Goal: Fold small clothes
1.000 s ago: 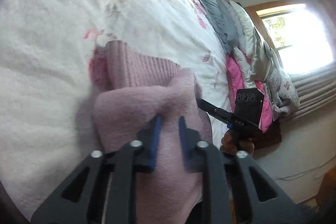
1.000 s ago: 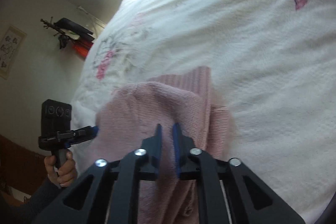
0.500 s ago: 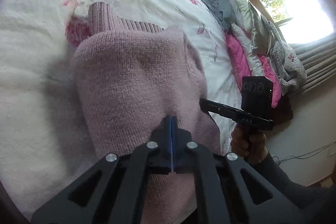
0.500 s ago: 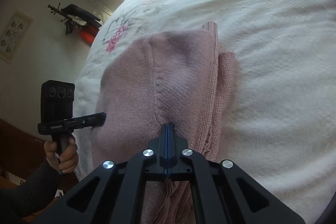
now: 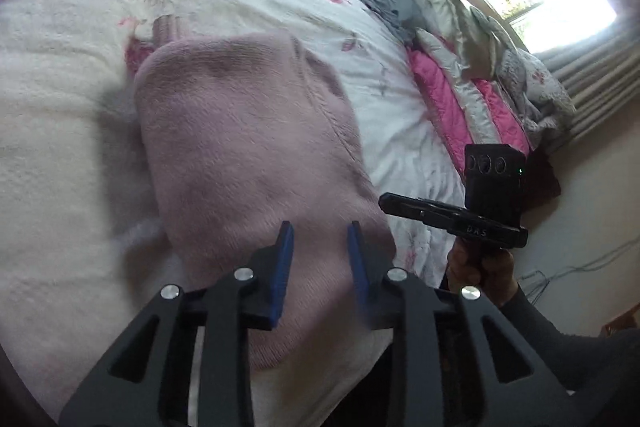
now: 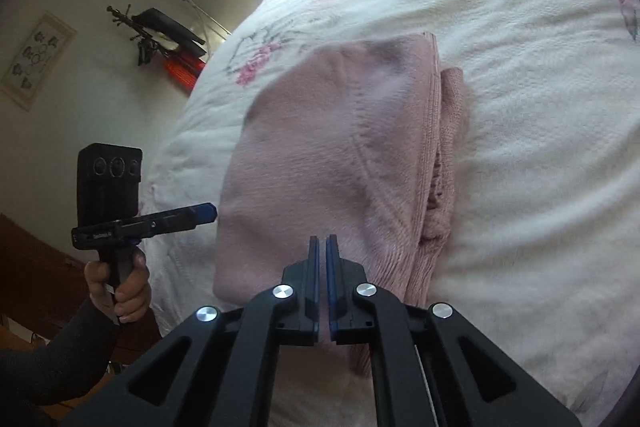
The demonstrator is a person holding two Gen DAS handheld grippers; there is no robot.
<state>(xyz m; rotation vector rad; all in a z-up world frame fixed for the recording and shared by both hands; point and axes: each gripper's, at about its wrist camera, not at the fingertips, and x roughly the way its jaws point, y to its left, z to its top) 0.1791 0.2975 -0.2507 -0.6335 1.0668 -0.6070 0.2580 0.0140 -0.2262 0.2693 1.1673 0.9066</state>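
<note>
Left wrist view: The left gripper (image 5: pixel 318 227) has its fingers spread, with nothing between the blue pads. The pink knit sweater (image 5: pixel 248 155) lies folded on the floral bedspread (image 5: pixel 60 131). Its near edge sits directly under and ahead of the fingers, and its long axis runs away from them toward a ribbed cuff (image 5: pixel 166 27) that shows past the far edge. The right gripper (image 5: pixel 452 215) stands beside the sweater's right edge, apart from the fabric as far as this view shows. A heap of pink and grey bedding (image 5: pixel 460 83) lies well beyond the sweater, toward the window.

Right wrist view: The right gripper (image 6: pixel 322 247) has its fingers nearly pressed together, with only a thin slit between the pads; no cloth is seen in that slit. The pink knit sweater (image 6: pixel 332 163) lies straight ahead on the floral bedspread (image 6: pixel 540 107), long axis in line with the fingers. Its stacked layers show a ribbed edge (image 6: pixel 434 131) along the right side. The left gripper (image 6: pixel 168 219) points at the sweater's left edge, its tip just beside the fabric.

Judgement: both grippers stand at the sweater's near edge, one on each side, about equally near. A further fold would call for gripping this near edge and carrying it along the long axis toward the far edge.
</note>
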